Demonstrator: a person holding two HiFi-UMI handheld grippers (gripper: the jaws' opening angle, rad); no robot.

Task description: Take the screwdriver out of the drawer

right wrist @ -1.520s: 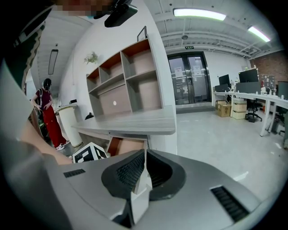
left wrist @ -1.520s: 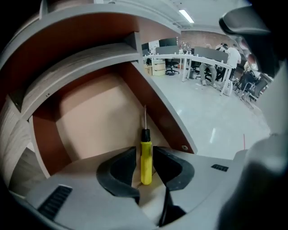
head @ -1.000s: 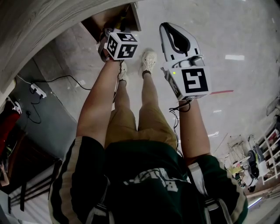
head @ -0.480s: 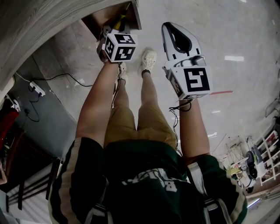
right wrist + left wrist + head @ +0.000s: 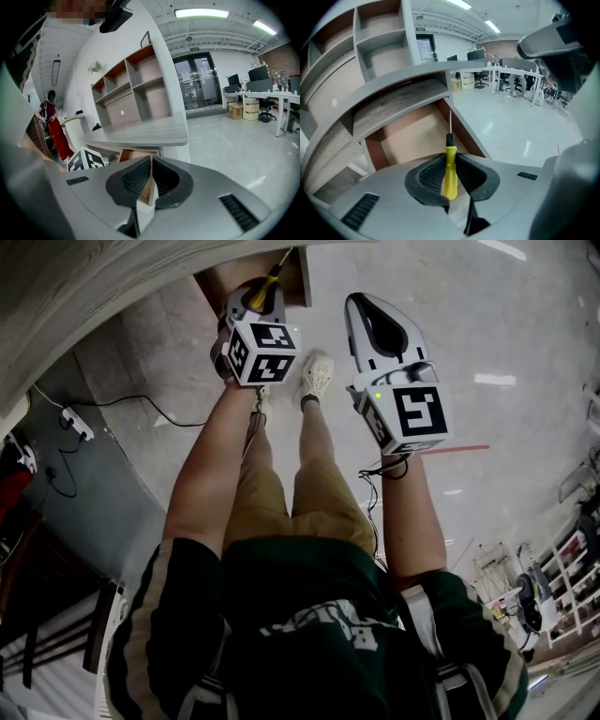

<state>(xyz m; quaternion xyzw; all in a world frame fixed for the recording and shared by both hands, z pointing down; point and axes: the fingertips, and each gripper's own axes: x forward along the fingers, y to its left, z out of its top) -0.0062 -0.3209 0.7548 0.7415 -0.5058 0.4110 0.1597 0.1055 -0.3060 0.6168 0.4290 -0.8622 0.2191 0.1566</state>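
A screwdriver (image 5: 450,174) with a yellow handle and thin metal shaft stands between the dark pads of my left gripper (image 5: 450,158), which is shut on the handle. The shaft points away over the open drawer (image 5: 408,136), whose brown bottom lies bare below. In the head view the left gripper (image 5: 251,298) holds the screwdriver (image 5: 260,294) just above the drawer (image 5: 223,279) under the grey desk top. My right gripper (image 5: 367,307) hangs to the right over the floor, shut with nothing in it. In its own view the right gripper (image 5: 151,163) points toward the drawer (image 5: 133,153).
The grey wood-grain desk (image 5: 84,287) with a shelf unit (image 5: 140,93) runs along the left. A power strip with a cable (image 5: 80,432) lies on the floor by it. The person's legs and shoes (image 5: 319,371) stand below the grippers. A person in red (image 5: 54,129) stands far left.
My left gripper has risen from inside the drawer with the screwdriver gripped, so the yellow handle now shows above the drawer. The right gripper has hardly moved.
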